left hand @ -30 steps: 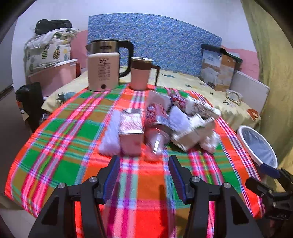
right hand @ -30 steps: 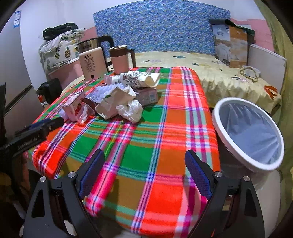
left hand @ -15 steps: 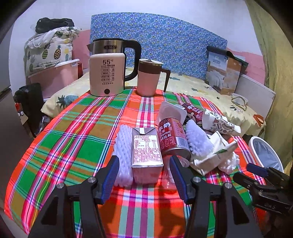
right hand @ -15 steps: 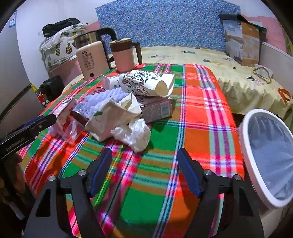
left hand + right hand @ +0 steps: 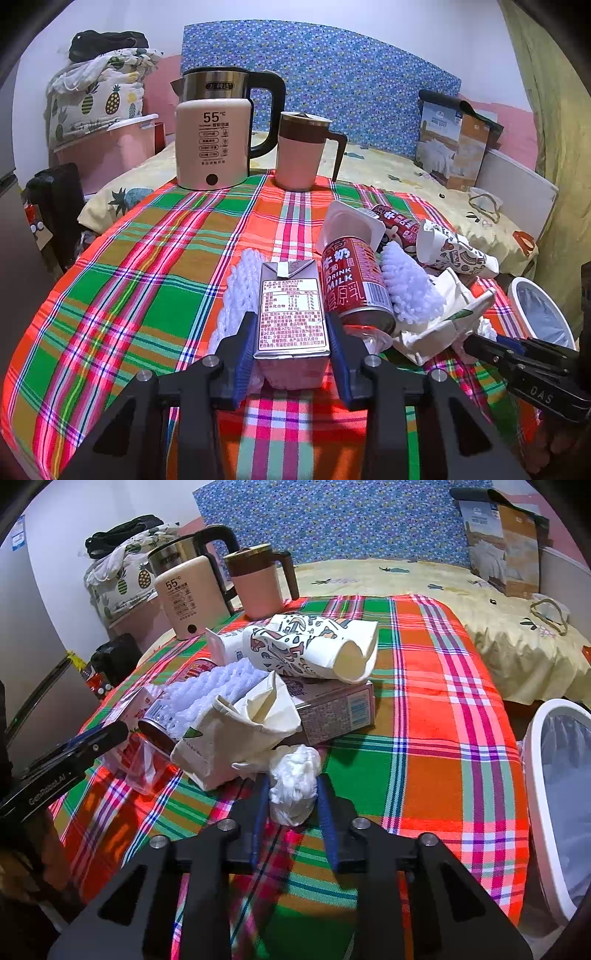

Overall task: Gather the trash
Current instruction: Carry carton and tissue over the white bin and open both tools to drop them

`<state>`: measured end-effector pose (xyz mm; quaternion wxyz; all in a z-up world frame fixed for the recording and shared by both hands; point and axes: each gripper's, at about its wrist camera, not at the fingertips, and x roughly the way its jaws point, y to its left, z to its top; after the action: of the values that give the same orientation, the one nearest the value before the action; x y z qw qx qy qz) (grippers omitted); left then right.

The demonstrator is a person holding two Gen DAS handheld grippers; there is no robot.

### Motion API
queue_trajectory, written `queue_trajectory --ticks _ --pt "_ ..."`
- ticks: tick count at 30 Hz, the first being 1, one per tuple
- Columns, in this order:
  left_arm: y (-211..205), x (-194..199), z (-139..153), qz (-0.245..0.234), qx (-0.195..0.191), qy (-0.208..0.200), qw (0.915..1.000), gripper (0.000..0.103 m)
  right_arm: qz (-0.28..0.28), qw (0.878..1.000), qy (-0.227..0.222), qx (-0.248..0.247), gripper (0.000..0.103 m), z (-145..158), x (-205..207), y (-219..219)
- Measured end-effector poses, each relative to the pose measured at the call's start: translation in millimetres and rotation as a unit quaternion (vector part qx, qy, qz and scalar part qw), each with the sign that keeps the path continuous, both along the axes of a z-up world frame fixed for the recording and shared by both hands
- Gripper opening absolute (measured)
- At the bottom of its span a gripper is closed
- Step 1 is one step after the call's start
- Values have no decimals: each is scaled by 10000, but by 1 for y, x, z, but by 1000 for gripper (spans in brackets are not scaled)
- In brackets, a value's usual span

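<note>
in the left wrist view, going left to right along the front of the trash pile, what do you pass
white foam net → milk carton → red milk can → second white foam net → cream paper bag → white bin off the table's right edge

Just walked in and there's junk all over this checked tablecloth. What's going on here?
A person is clearing trash with a handheld gripper in each hand. The left gripper has just been closing, and its pads sit against the sides of a small milk carton. The right gripper has just been closing around a crumpled white tissue. Both items lie on the table. The white bin waits beside it.
</note>
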<state>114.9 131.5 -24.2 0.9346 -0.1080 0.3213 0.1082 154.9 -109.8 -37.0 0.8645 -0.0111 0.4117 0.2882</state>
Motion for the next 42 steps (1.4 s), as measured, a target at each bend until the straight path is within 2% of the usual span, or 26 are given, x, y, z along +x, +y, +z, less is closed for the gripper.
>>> queue_trajectory --ticks 16,22,27,36,42 --pt "-22 -49 30 -184 -49 -302 9994 37 -275 9995 99 118 21 10 -21 -30" --pt "-50 -54 41 -527 -104 -348 9980 37 -476 9986 44 212 21 16 -25 -48" --pt "-84 -42 44 -963 -161 -312 9947 37 -746 9969 -48 250 21 21 -28 -71" --pt "-161 -1 49 -1928 -216 -268 9806 37 -1441 9891 -227 216 21 24 -22 -128" --pt "-221 33 50 -2639 -242 -251 9639 37 -1917 9811 -202 147 21 20 -14 -163"
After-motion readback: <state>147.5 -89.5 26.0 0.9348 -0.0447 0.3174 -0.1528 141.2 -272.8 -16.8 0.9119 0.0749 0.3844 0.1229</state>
